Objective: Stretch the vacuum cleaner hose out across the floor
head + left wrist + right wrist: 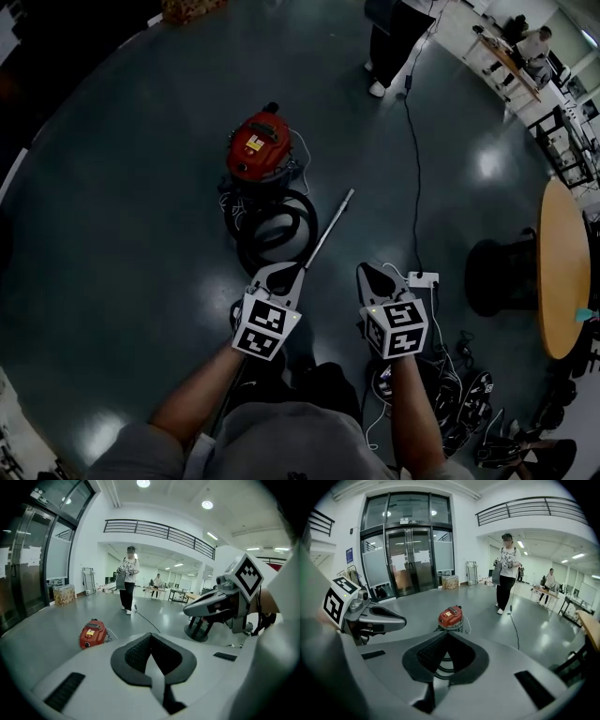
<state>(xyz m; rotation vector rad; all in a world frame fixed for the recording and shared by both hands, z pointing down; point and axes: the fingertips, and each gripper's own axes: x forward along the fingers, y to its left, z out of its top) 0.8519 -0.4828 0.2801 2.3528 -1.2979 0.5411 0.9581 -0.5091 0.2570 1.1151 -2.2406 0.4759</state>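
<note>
**Both claws clenched on nothing, hose coiled by the vacuum**

Head view: the red vacuum cleaner [258, 145] stands on the dark grey floor [122, 234]. Its black hose [274, 225] lies in a tight coil just in front of it, on the side nearer the person. A metal wand [330, 228] runs diagonally from beside the coil down to the left gripper [270, 274], where its lower end is hidden. The right gripper [367, 274] hangs beside the left one, apart from the hose. Near it a white power strip [422, 279] lies on the floor. A black cable [412, 159] leads away toward a standing person [394, 37]. At the right stands a round wooden table [562, 272].

Left gripper view: the left gripper [151, 641] has its jaws pressed together with nothing between them. The vacuum cleaner [93, 633] sits on the floor beyond, to the left, and the right gripper [190, 611] shows at the right.

Right gripper view: the right gripper [447, 641] is likewise clenched and empty. The vacuum cleaner [451, 616] is straight ahead. Loops of the hose [442, 662] show through the gap below the closed tips. The left gripper [401, 618] is at the left, and glass doors [405, 559] stand behind.
</note>
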